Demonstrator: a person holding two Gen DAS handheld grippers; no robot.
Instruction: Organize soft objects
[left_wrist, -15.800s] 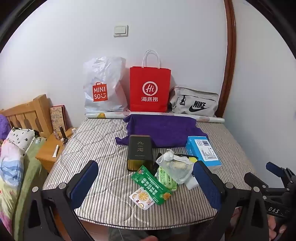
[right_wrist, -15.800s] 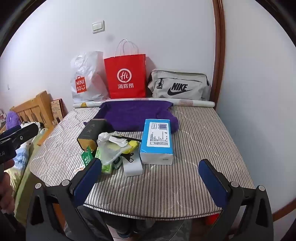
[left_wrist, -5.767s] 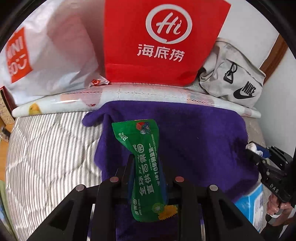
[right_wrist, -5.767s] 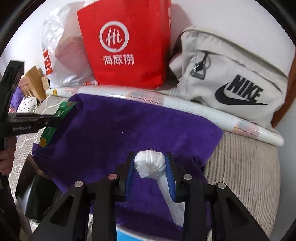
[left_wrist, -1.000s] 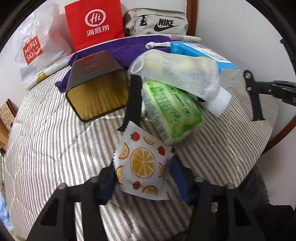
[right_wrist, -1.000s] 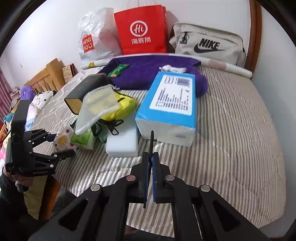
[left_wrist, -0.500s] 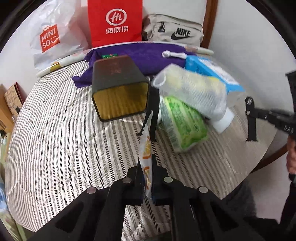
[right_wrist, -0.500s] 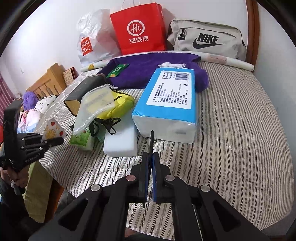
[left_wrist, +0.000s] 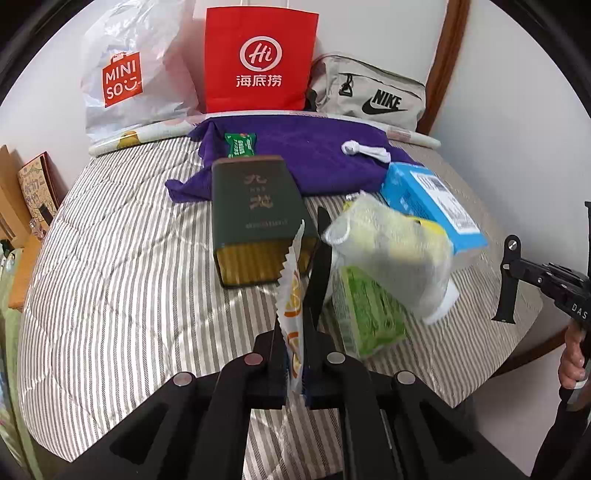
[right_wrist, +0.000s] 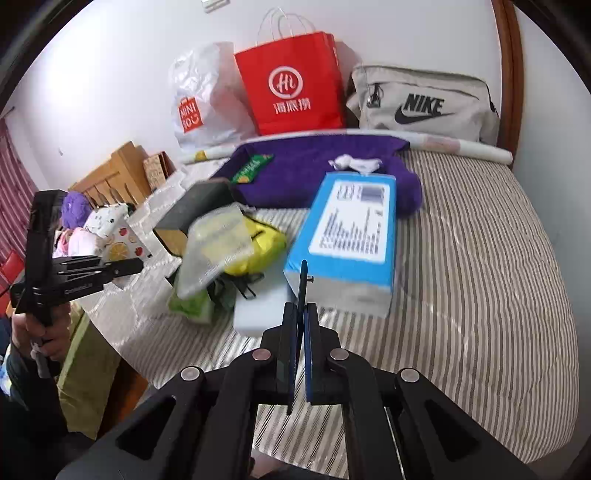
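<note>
Mattress (left_wrist: 110, 266) striped; purple towel (left_wrist: 314, 155) against white wall (right_wrist: 110, 74).

Glossy plastic sachet (left_wrist: 291, 295), fuzzy purple cloth (left_wrist: 314, 155), quilted striped mattress fabric (left_wrist: 122, 277), smooth red paper bag (left_wrist: 258, 59).

Bare striped mattress (left_wrist: 122, 266) left of tin (left_wrist: 255, 218)
</note>
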